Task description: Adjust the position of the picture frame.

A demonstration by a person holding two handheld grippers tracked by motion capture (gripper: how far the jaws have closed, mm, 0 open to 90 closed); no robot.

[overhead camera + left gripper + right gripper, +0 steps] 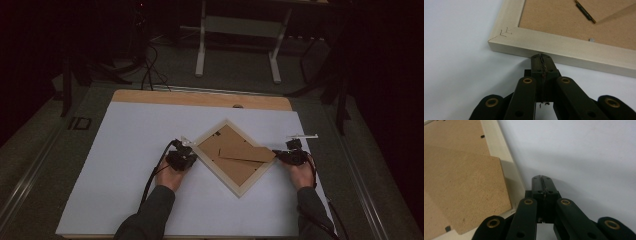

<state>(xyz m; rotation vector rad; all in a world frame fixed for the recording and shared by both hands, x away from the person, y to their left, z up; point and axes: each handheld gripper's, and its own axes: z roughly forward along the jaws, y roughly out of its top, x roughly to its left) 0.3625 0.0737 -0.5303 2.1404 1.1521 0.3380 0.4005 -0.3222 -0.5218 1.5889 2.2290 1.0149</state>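
A pale wooden picture frame (235, 186) lies face down on the white sheet, turned like a diamond, its brown backing board (227, 150) up. A loose brown stand flap (247, 153) rests across the backing toward the right corner. My left gripper (186, 156) is at the frame's left corner; in the left gripper view the jaws are shut with nothing between them, the left gripper's tips (541, 57) touching the frame's side rail (564, 51). My right gripper (286, 155) sits at the frame's right corner, its jaws shut and empty (541, 178) over the sheet beside the frame edge (506, 173).
The white sheet (125, 165) covers most of a wooden table (200, 98). Beyond the table's far edge stand a grey metal stand (237, 30) and dark cables (147, 70) on the floor. Both forearms (150, 212) enter from the bottom edge.
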